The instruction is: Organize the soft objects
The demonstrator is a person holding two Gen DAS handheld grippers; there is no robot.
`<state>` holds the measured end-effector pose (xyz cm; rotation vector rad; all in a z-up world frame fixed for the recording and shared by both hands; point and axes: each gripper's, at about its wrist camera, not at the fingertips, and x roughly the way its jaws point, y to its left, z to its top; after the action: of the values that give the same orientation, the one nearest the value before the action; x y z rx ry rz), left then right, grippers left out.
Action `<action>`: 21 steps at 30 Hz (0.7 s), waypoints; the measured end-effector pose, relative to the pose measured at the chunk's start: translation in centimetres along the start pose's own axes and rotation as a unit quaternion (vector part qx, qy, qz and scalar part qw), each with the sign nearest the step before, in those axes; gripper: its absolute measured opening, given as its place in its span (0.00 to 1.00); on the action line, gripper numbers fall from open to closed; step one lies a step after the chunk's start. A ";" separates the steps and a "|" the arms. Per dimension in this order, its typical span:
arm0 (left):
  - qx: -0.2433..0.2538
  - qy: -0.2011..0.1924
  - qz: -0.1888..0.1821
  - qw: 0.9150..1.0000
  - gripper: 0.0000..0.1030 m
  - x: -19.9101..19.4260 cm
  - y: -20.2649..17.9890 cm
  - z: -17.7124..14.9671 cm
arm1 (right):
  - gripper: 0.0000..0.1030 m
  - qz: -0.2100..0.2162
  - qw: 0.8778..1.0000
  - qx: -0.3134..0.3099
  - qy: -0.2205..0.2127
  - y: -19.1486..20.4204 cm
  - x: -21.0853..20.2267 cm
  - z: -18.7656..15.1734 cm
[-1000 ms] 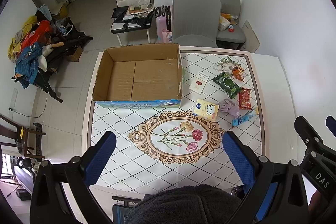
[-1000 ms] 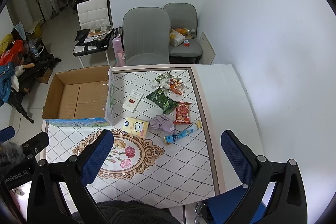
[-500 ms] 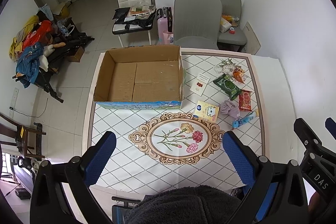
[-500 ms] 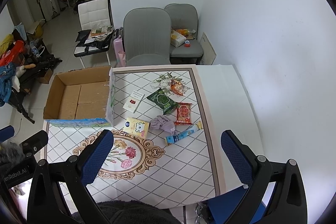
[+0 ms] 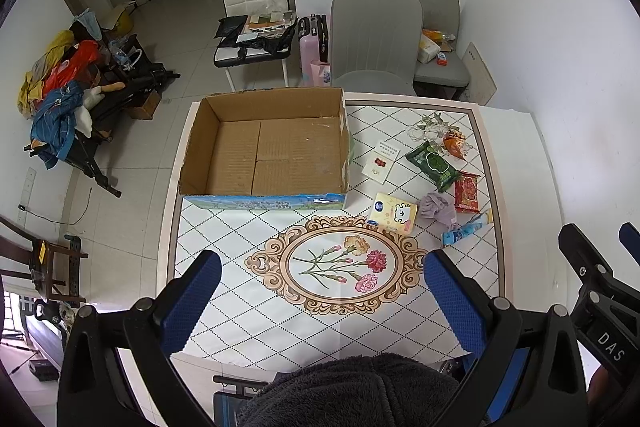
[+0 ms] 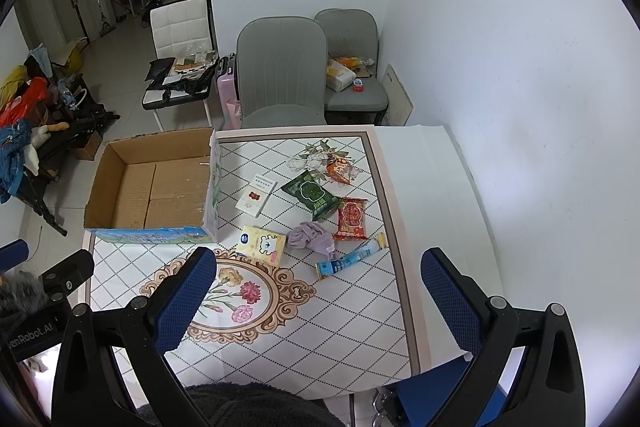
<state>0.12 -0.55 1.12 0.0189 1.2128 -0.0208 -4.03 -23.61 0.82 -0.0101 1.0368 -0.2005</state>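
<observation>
1. Since the earlier frames nothing on the tabletop (image 5: 224,307) had shifted; only our two viewpoints had drifted slightly, so box and clutter sat a touch lower in both wrist views.
2. The tabletop, under a diamond-patterned cover with a floral medallion, carried everything, with the items well ahead of both tools.
3. The cardboard box (image 5: 264,155) stood open and empty at the far left of the tabletop, open side up. We judged it the likely place for the soft things, since it sat just beside the clutter.
4. The loose items lay scattered to the right of the box, which we read as unsorted: a green packet (image 6: 310,193), a red snack packet (image 6: 351,219), a yellow tissue pack (image 6: 262,244), a white card (image 6: 256,198), a blue tube (image 6: 352,259) and an orange wrapper (image 6: 340,169).
5. The purple cloth (image 6: 310,237), crumpled, lay between the tissue pack and the red packet and appeared to touch both; it looked the plainest soft object.
6. Our left hand-held gripper (image 5: 322,297) hung above the medallion with its blue pads spread wide, holding and touching nothing.
7. Our right hand-held gripper (image 6: 318,297) was likewise spread wide and empty, above the near tabletop, nearer the cloth, so we judged it the better placed for a first pick.
</observation>
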 end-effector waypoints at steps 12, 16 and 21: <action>0.000 -0.001 0.000 1.000 1.00 -0.1 0.0 0.1 | 1.00 -0.001 1.000 0.001 -0.003 -0.1 -0.1 0.1; -0.003 -0.004 0.000 1.000 1.00 -0.2 0.0 0.3 | 1.00 0.000 1.000 0.003 -0.006 -0.2 -0.2 0.1; -0.006 -0.011 0.003 1.000 1.00 -0.4 0.0 0.5 | 1.00 0.000 1.000 0.003 -0.012 -0.2 -0.4 0.1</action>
<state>0.45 -0.55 1.62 0.0129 1.1915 -0.0083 -4.14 -23.78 1.23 -0.0060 1.0130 -0.2029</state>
